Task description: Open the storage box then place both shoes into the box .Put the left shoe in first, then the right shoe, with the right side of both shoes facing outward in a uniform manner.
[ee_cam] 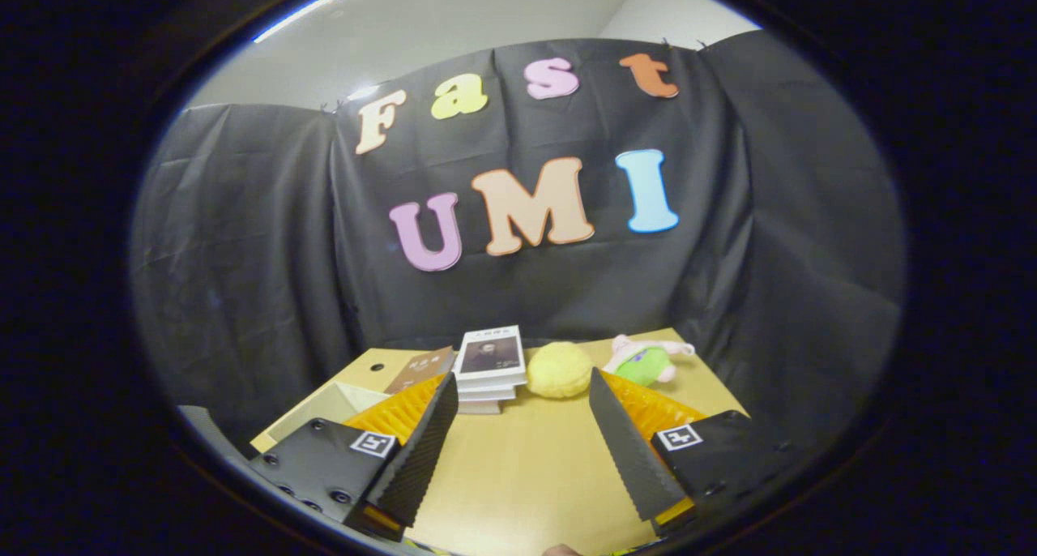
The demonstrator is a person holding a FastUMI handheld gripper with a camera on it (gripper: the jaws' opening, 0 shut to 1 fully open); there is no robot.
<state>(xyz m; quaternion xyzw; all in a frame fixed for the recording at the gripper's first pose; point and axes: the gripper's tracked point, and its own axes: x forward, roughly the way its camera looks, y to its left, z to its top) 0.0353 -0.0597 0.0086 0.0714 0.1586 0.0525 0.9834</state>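
Staged recording booth, prob. inside an office or lab room, not a real home. Black cloth [267, 240] hangs as backdrop on three sides, creased, top edge pinned up; above it plain pale wall [486, 21] and a strip light [324, 3]. One light wooden table [518, 475] w/ a cable hole in its top, office-desk type. Props at far edge look set out, not lived-in: stack of books [488, 369], yellow fluffy ball [559, 369], small pink-green plush toy [646, 360], open white box [328, 406]. Handheld gripper [518, 390] w/ printed square markers, fingers spread apart over bare table, nothing between them.
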